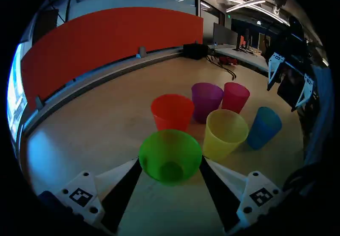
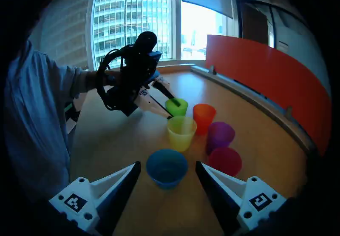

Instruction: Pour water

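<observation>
Green cup [image 1: 171, 155] is on the tabletop [image 1: 97, 121] between the left claw [image 1: 169, 160] fingers. Both fingers touch its sides, so the claw is clamped on it. It's at one end of the cup cluster, with the orange cup [image 1: 172, 112] just behind, the yellow cup [image 1: 224, 133] beside it, and the purple cup [image 1: 206, 100] and pink cup [image 1: 235, 96] farther back. Right claw [image 2: 166, 164] is spread apart around the blue cup [image 2: 166, 169], gaps on both sides. Can't tell if any cup holds water.
</observation>
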A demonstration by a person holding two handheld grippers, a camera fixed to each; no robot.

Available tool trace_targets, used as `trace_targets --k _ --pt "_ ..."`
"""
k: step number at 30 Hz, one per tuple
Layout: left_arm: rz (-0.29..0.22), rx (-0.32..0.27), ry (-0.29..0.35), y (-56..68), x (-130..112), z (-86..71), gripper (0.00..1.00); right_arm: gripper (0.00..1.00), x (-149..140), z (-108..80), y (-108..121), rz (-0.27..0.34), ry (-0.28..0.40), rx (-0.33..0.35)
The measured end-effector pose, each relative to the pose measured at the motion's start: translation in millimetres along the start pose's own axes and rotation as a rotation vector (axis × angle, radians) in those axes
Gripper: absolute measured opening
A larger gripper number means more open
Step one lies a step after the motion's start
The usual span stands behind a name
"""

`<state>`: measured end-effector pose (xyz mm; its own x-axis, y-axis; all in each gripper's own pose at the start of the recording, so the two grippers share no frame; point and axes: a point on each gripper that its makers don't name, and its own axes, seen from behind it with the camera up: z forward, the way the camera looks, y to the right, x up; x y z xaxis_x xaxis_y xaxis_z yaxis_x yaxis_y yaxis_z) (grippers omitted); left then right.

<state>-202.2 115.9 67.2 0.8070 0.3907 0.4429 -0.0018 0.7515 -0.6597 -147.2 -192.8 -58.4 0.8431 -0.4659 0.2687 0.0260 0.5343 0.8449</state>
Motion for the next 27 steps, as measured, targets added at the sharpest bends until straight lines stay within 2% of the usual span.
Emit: trace_targets --k 6,10,27 --pt "0.014 0.005 -0.012 -0.2 -3 5.5 0.94 1.00 -2 3.5 2 0.007 0.001 0.003" --pt "0.023 0.007 -0.019 0.5 -4 7.4 0.85 1.00 -4 4.8 3 0.012 0.000 0.006" --pt "0.010 -0.011 0.002 3.0 6 -0.1 0.84 1.00 -27 25.0 0 -0.006 -0.046 0.015"
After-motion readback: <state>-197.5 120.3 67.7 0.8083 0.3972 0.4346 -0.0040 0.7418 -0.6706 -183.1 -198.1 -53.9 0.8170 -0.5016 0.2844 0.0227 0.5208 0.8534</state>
